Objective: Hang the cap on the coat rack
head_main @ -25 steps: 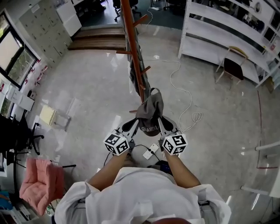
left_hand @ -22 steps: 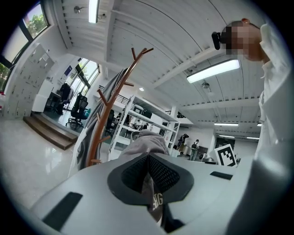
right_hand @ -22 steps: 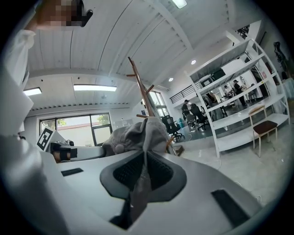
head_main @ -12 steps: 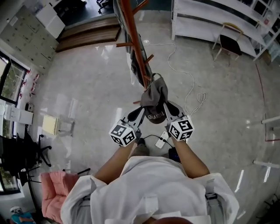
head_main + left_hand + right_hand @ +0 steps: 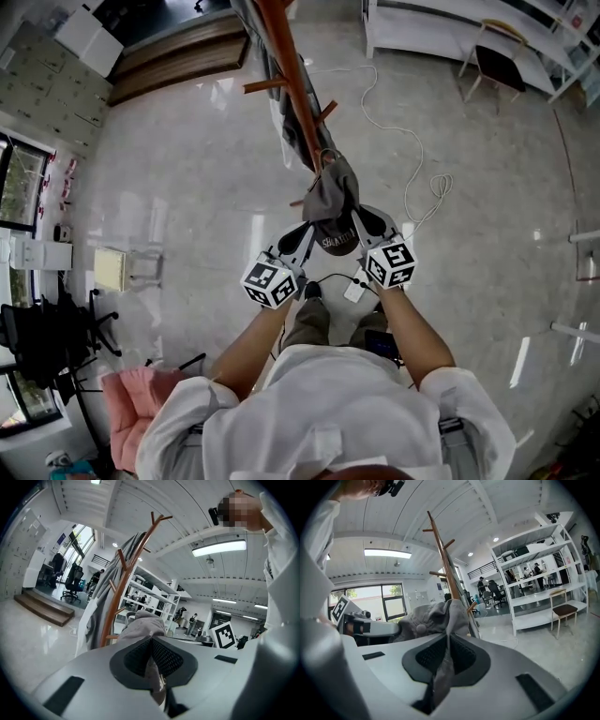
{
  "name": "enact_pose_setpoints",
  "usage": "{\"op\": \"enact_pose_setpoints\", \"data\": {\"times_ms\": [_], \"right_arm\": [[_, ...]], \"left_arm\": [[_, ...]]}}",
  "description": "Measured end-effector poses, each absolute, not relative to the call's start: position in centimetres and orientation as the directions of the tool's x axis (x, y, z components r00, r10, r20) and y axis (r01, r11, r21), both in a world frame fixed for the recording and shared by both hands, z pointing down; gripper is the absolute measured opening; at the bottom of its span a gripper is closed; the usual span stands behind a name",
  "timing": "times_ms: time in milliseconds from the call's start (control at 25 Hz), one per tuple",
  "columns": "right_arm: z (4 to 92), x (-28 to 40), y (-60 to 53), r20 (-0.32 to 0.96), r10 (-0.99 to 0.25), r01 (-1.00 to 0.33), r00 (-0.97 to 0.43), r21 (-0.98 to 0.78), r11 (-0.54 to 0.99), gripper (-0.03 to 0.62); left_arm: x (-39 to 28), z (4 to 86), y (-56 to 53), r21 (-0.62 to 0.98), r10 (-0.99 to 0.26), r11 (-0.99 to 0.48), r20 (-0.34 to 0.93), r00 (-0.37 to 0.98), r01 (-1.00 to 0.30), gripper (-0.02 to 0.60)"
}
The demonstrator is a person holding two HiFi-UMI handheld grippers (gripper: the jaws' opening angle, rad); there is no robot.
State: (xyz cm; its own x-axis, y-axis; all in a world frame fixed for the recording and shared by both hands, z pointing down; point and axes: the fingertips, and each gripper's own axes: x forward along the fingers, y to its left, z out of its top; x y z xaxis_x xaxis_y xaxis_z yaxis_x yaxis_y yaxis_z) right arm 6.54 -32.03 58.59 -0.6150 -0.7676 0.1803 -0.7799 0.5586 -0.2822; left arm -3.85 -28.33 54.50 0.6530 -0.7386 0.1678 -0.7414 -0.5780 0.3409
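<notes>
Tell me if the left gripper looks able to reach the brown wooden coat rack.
Probably yes: left gripper and right gripper, both shut on the grey fabric cap, hold it beside the brown wooden coat rack; nothing between.

The crumpled grey cap point(image 5: 333, 192) is up beside the tall reddish-brown wooden coat rack point(image 5: 294, 84).

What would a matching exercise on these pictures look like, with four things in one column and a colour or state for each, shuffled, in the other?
Things:
1. cap
2. coat rack
3. left gripper
4. cable

Descriptions:
A. white, lying in loops
B. jaws shut on the cap's edge
C. grey, gripped on two sides
D. reddish-brown, with pegs

Pairs: 1-C; 2-D; 3-B; 4-A
</notes>
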Motion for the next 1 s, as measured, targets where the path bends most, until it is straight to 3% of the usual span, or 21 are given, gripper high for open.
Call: {"op": "enact_pose_setpoints", "data": {"times_ms": [400, 1000], "right_arm": [[64.7, 6.4, -34.1, 0.275, -0.744, -0.791, -0.609, -0.267, 0.55, 0.035], [69.8, 6.7, -36.2, 0.318, -0.753, -0.816, -0.576, -0.284, 0.504, 0.035]], "left_arm": [[-3.0, 59.7, -30.1, 0.355, -0.737, -0.553, 0.213, 0.641, -0.754, 0.023], [-2.5, 64.2, -32.3, 0.377, -0.73, -0.537, 0.241, 0.64, -0.755, 0.023]]}}
